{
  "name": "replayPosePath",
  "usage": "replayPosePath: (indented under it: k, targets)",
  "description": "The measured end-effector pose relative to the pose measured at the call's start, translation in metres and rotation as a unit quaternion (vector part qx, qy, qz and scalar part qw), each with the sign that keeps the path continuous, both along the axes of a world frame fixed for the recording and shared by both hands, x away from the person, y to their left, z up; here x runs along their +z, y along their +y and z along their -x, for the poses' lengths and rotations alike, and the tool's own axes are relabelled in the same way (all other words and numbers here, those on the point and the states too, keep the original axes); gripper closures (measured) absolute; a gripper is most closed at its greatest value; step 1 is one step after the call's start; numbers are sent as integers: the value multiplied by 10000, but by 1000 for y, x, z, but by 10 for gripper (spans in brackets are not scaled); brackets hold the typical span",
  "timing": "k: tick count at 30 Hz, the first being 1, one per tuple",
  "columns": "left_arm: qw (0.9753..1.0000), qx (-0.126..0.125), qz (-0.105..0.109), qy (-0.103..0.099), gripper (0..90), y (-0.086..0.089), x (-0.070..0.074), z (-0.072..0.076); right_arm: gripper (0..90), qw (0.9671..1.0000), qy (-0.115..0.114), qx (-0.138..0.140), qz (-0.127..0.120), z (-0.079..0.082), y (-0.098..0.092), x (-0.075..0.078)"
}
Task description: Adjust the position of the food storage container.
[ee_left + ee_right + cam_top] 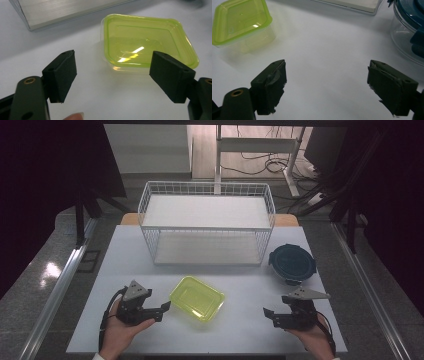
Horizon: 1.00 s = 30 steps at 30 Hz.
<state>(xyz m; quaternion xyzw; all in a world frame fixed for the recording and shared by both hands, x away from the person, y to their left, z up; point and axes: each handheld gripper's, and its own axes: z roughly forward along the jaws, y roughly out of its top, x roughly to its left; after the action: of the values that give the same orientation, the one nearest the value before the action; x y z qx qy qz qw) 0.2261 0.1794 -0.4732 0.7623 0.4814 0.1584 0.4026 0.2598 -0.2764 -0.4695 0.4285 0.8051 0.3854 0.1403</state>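
Green container [197, 298]: lower centre of the high view, lid on, just right of your left gripper [161, 310].
Left gripper: jaws spread; square them across the container's short sides before closing.
Right gripper [270, 315]: spread, holding nothing, lower right.

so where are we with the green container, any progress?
Nothing looks done: the green container sits lidded on the table, and the wire rack is bare. In hand: the left gripper, jaws open, faces it without touching. Left: grasping and moving it. The right gripper waits open.

box [197, 298] front centre on table [240, 330]; rack [207, 222] behind; round container [292, 263] right.
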Motion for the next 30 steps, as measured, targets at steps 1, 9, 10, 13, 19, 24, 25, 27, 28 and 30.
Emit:
replayPosePath:
  k: [1, 9, 10, 13, 19, 24, 25, 27, 28, 30]
  targets:
    - [10000, 6, 7, 6, 217, 0, 0, 0, 171, 10000, 15, 18, -7, 0, 0, 0]
    - [9999, -15, 5, 105, 212, -1, -2, -1, 199, 9999, 98, 21, -23, -1, -1, 1]
    - [9999, -16, 42, 113, 210, -1, -2, -1, 201, 9999, 100, 36, -16, -2, 0, 1]
    - [9999, -44, 101, 106, 207, -2, 1, 1, 226, 9998, 147, 66, 79, -4, 2, 3]
    - [9998, -141, 46, 104, 206, -3, 0, 2, 241, 9995, 224, 112, 177, -7, 7, 6]
    - [9998, -155, 70, 136, 206, 0, 0, 2, 245, 9994, 306, 81, 127, -11, 7, 7]
    - [9998, -143, 71, 145, 206, 0, -1, 2, 245, 9994, 306, 81, 127, -11, 7, 7]
    - [9998, -132, 74, 139, 206, 2, -1, 1, 248, 9994, 305, 72, 121, -11, 6, 7]
    - [9998, -120, 67, 139, 206, 2, -1, 1, 251, 9994, 321, 68, 116, -11, 6, 8]
    - [9998, -115, 66, 143, 206, 2, -1, 1, 253, 9994, 323, 71, 117, -11, 7, 8]
